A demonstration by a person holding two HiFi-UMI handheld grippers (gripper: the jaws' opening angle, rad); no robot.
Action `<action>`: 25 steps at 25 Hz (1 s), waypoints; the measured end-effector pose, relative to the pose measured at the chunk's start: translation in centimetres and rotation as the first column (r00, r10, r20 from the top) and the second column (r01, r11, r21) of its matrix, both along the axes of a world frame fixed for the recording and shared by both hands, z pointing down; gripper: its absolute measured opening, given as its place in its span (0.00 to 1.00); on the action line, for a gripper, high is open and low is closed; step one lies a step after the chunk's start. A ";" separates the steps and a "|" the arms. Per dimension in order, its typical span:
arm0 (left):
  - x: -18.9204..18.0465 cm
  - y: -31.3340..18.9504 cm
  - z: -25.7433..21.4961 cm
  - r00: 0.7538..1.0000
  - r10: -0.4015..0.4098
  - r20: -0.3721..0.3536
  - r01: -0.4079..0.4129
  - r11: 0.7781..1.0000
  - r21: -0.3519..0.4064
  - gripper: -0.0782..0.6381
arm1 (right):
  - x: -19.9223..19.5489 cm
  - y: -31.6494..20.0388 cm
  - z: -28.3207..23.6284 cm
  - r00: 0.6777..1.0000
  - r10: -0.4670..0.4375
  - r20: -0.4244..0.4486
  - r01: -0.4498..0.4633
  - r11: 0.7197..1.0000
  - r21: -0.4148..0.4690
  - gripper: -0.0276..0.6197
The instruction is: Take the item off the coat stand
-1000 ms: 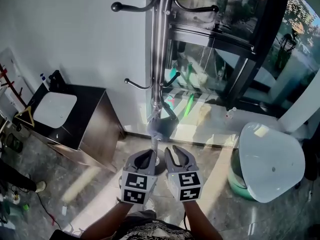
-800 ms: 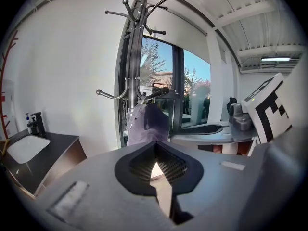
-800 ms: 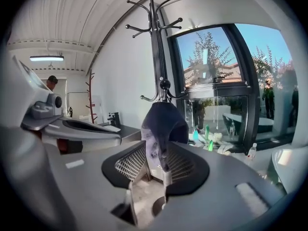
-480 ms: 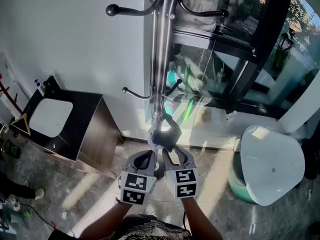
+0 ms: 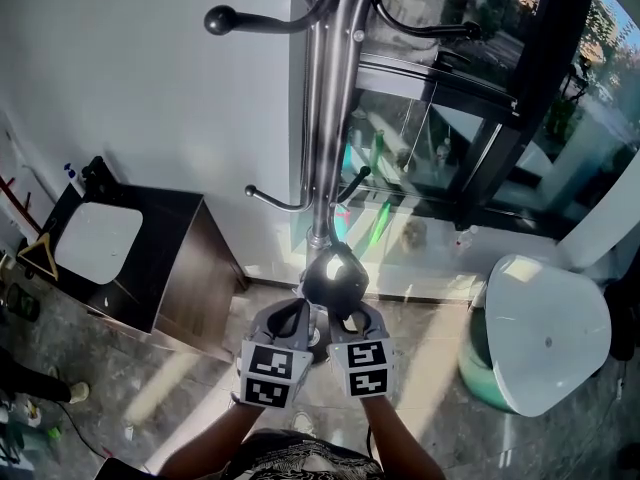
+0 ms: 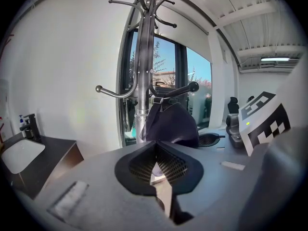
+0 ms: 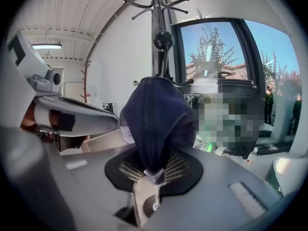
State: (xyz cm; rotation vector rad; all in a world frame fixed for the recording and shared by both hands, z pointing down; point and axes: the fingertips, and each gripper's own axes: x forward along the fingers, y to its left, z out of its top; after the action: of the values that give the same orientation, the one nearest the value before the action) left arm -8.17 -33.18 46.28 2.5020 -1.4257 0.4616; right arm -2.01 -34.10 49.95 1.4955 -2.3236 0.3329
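Observation:
A steel coat stand rises in front of me. A dark blue cloth item, likely a cap, hangs from one of its low hooks, just above both grippers. My right gripper has the lower edge of the cap between its jaws. Those jaws are closing and the pads pinch the cloth. My left gripper sits close beside it on the left, shut with nothing between its jaws. The cap hangs beyond its tips, apart from them.
A black cabinet with a white sink stands at the left wall. At the right, a white rounded top sits over a green bin. Behind the stand is a black-framed glass door.
Both grippers have come up to the cap below the low hook. The cap now sits bunched right above them, with the right jaws on its edge.

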 end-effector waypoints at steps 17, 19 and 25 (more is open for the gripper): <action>0.6 1.5 -0.5 1.000 0.002 -0.015 -0.001 1.000 0.012 0.10 | 0.7 1.5 -3.4 1.000 0.001 -0.030 0.004 0.990 0.139 0.09; 0.6 1.8 -0.6 1.000 0.001 -0.016 -0.001 1.000 0.012 0.10 | 0.8 1.8 -3.7 0.999 0.002 -0.032 0.003 0.989 0.146 0.09; 1.0 3.4 -1.0 1.000 0.004 -0.018 -0.004 1.000 0.017 0.10 | 1.4 3.4 -4.3 0.999 -0.001 -0.041 0.008 0.987 0.160 0.09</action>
State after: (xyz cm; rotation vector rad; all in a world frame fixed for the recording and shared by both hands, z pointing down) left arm -7.13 -29.81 45.24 2.5164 -1.4241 0.4277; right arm -0.62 -30.70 45.61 1.5549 -2.3690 0.1142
